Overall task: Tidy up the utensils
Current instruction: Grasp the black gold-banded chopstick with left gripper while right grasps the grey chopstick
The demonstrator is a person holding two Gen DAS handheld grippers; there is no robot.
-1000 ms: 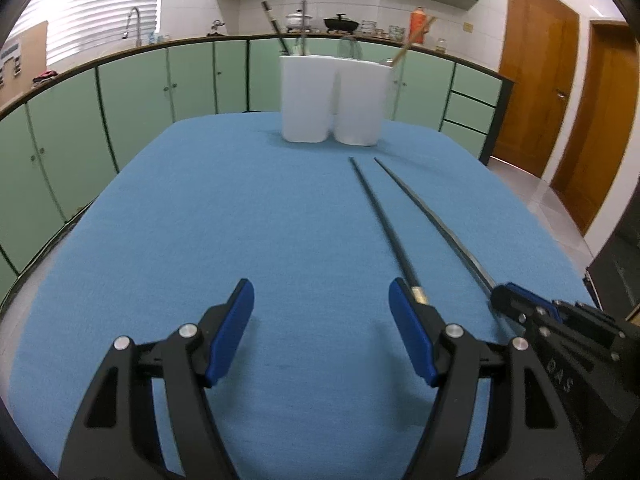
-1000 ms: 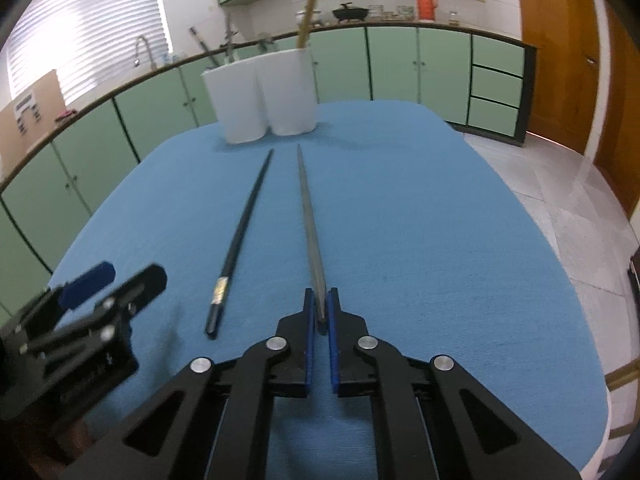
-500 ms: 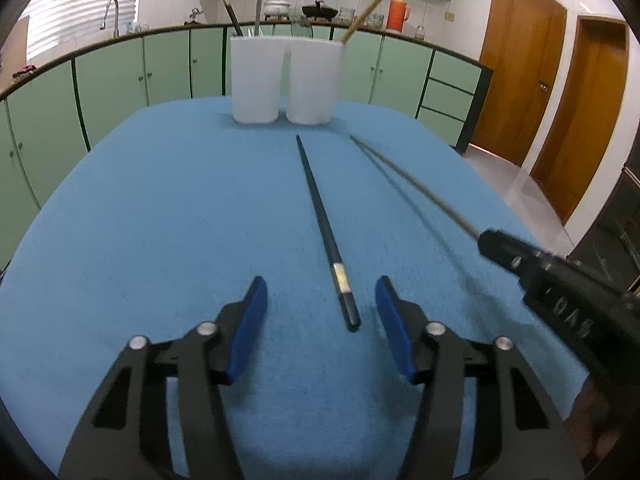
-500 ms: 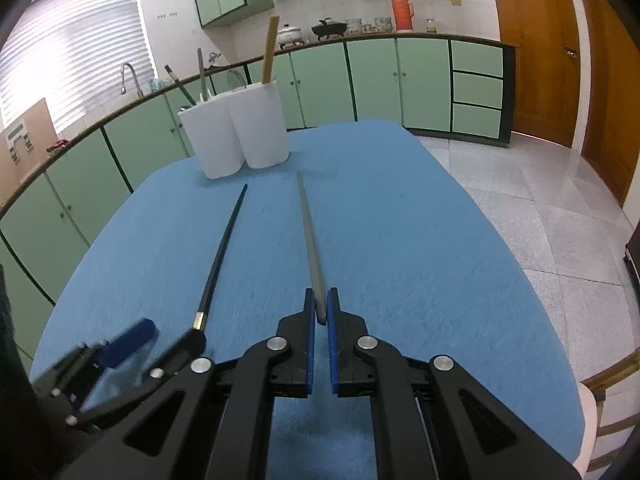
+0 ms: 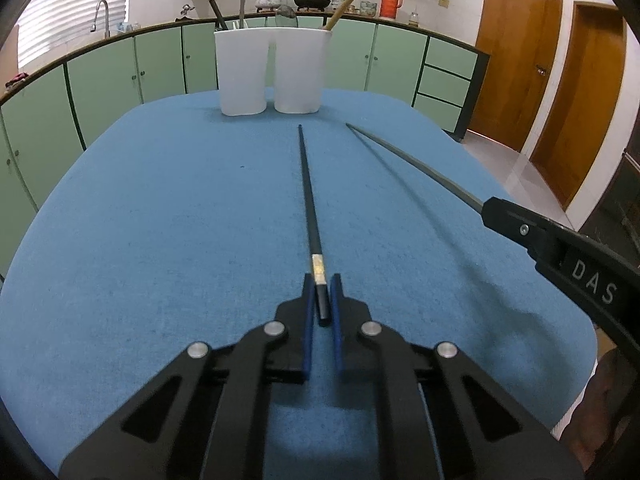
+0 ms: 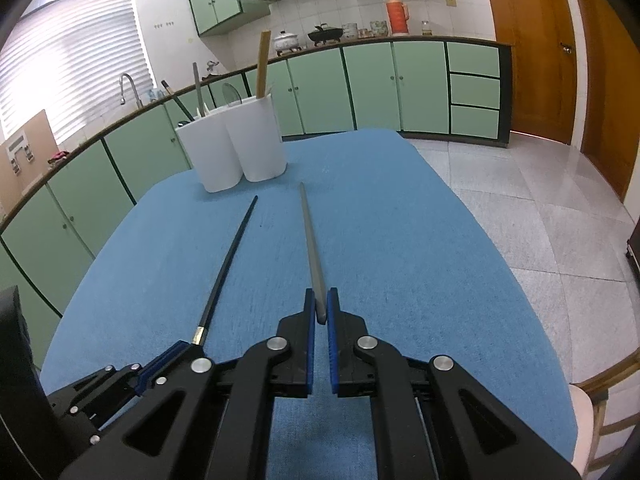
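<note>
Since the earlier frame the left gripper (image 5: 322,300) has come forward over the black chopstick (image 5: 308,200) and its jaws, which stood wide apart, are now clenched on the thick end of it, just behind the pale band. The right gripper (image 6: 320,312) was already clamped on the grey chopstick (image 6: 310,248) and holds it the same way, but the stick now sits higher and its shadow falls on the cloth below.

The black chopstick lies with its thin tip pointing toward the white utensil holder (image 5: 272,72), stopping a little short of it. The grey chopstick runs beside it, on the right, and its tip also points toward the holder; the two sticks are apart and do not touch. In the left wrist view the right gripper (image 5: 486,210) shows at the right edge with the grey chopstick (image 5: 412,164) coming out of it.

The holder stands at the far end of the blue tablecloth (image 5: 160,220), and some utensils already stand in its two compartments, among them a wooden stick (image 6: 262,64) in the right one. Behind the holder run green cabinets (image 6: 372,84) under a counter with pots.
</note>
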